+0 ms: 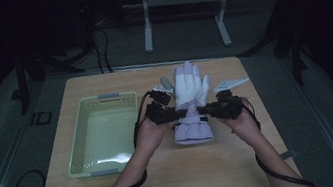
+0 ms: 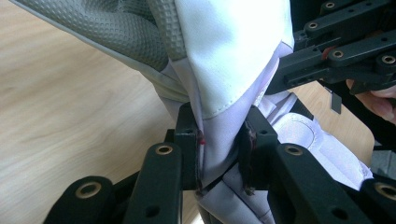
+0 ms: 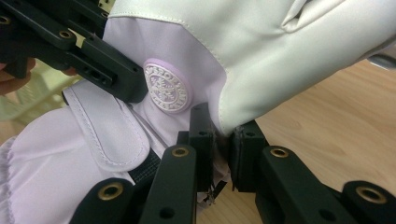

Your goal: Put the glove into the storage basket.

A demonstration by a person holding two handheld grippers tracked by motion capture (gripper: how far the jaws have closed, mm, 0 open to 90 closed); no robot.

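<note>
The left tool (image 1: pixel 181 113) is clamped on one side of a white and lilac glove (image 1: pixel 191 100) at its wrist, and the right tool (image 1: pixel 203 110) pinches the opposite side; in each gripper view the black jaws nip a fold of fabric where the white palm meets the lilac cuff. The glove sits at the centre of the tabletop (image 1: pixel 178 177), fingers toward twelve o'clock and cuff toward six, stretched between the two tools. The step in hand looks like lifting or carrying the glove with both grips. The pale green basket (image 1: pixel 78 149) at nine o'clock is open and seems the likely place for it; getting there would call for moving both hands leftward together, keeping the fabric taut, and clearing the basket's near wall. There is free tabletop toward six o'clock, while a small white object (image 1: pixel 230 84) lies near two o'clock, close to the right hand's side.
</note>
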